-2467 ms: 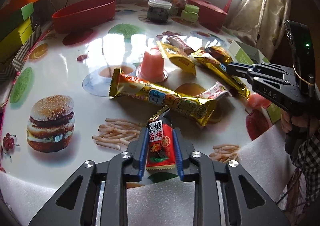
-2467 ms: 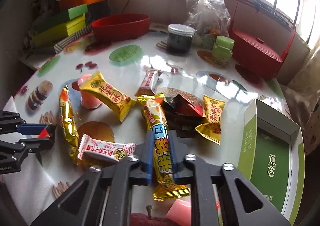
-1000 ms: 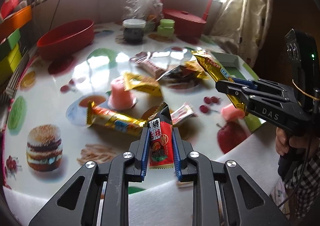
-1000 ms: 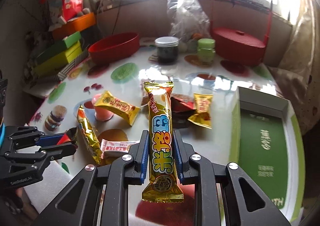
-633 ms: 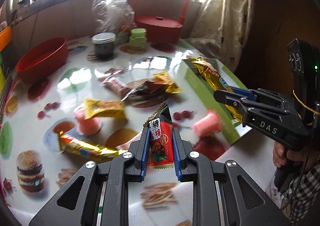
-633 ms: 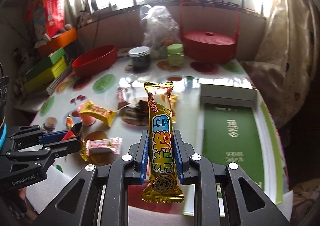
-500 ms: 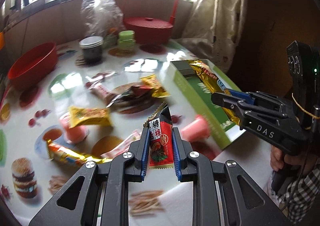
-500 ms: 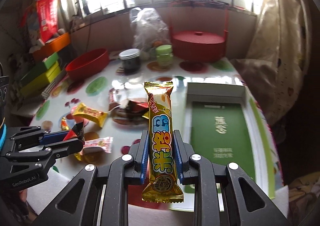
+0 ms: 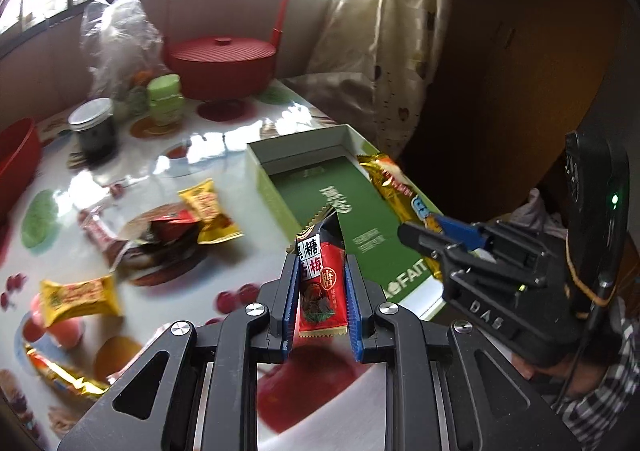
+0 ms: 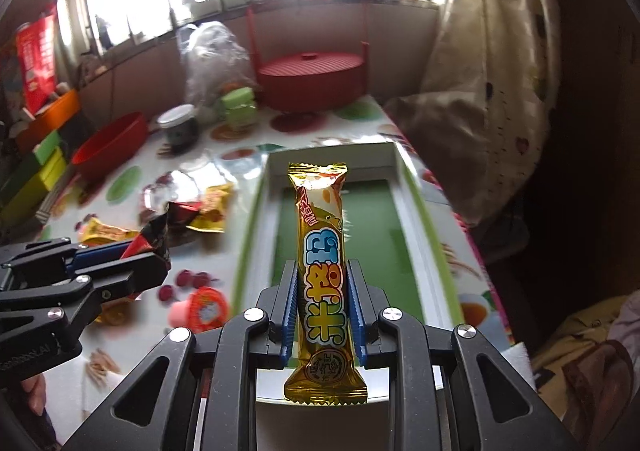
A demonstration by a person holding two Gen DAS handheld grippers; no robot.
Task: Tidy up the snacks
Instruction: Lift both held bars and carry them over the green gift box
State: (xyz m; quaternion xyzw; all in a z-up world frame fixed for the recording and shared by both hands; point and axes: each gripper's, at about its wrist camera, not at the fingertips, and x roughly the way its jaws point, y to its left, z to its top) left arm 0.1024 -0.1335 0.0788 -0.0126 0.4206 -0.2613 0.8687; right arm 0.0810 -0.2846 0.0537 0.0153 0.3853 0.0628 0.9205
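Both packets have swung away from the snack pile since the earlier frames and now hang over the open green box [image 10: 400,187], which we take as their destination. Our left hand-held gripper [image 9: 322,291] clamps the red plum-candy packet [image 9: 322,287]; our right hand-held gripper [image 10: 323,303] clamps the long golden bar [image 10: 322,251]. Only the left view shows the loose snacks [image 9: 208,207] left on the surface [image 9: 224,155].
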